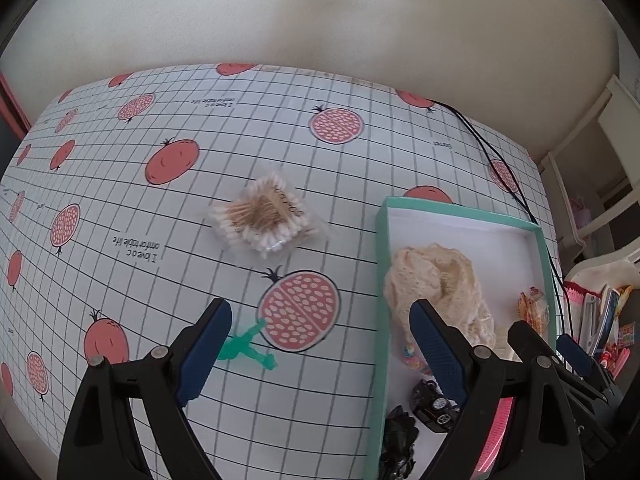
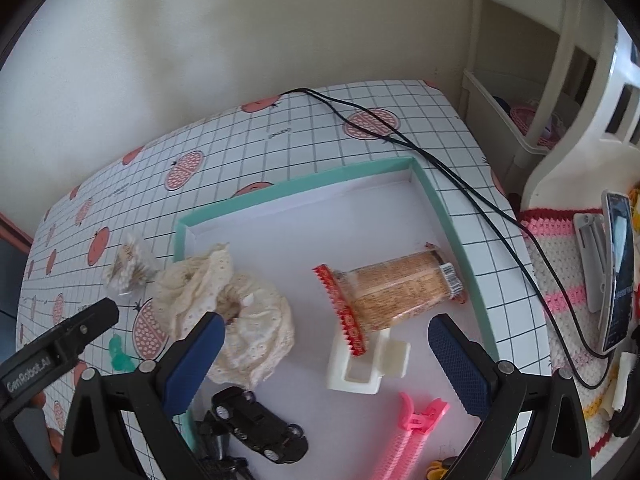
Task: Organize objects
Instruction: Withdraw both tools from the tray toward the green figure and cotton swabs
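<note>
My left gripper [image 1: 320, 340] and right gripper [image 2: 324, 344] both hang apart, empty; the green toy [image 1: 248, 350] lies near the teal box [image 1: 382, 280] on the worktop [image 1: 120, 208].

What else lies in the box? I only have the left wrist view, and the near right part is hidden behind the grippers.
Observer: A wrapped snack lies near the box's right wall.
Operator: Anything nearer than that?
Observer: A white clip lies just under the snack's red end.
Operator: And at the near edge?
Observer: A pink clip lies there, right of the toy car.
Operator: Is the right gripper holding anything?
Observer: No, the right gripper is open above the box floor, empty.
</note>
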Action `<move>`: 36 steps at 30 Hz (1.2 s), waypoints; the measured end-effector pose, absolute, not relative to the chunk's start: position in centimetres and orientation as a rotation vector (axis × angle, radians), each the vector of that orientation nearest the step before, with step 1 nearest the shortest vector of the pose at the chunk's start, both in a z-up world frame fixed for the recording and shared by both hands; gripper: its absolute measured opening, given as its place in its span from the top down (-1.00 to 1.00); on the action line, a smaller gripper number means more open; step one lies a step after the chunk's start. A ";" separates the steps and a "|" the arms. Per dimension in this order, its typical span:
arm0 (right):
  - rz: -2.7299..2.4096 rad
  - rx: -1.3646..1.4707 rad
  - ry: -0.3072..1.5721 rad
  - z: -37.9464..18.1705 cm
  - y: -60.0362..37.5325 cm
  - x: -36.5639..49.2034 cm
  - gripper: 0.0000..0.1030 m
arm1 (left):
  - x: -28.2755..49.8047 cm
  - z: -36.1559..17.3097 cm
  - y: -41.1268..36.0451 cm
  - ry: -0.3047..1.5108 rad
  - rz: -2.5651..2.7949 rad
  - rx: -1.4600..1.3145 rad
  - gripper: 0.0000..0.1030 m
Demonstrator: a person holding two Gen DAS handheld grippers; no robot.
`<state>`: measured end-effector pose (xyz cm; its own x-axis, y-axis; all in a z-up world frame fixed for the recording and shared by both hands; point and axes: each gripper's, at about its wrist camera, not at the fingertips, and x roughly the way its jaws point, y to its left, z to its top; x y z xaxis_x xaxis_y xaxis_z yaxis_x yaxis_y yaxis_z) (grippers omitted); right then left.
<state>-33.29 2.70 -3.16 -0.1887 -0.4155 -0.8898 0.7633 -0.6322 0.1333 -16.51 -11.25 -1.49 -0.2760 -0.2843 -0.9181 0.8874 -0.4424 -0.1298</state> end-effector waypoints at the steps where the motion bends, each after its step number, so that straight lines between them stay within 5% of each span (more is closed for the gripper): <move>1: -1.904 1.266 0.446 -3.0 2.5 -33.0 -1.00 | -16.0 -1.5 -11.5 0.862 -1.819 1.120 -0.76; 20: -1.784 1.196 0.514 -3.3 -3.9 -25.4 -1.00 | -6.4 -2.8 -17.0 0.934 -1.676 1.067 -0.76; 36: -1.873 1.207 0.510 -3.6 -3.6 -26.7 -1.00 | -8.3 -7.1 -16.3 1.012 -1.707 1.233 -0.76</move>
<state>-26.65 -3.64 -3.58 -0.1938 -0.4237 -0.8848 0.8139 -0.5730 0.0961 -8.28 -16.28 -7.07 -0.2210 -0.1400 -0.9652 0.9139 -0.3752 -0.1548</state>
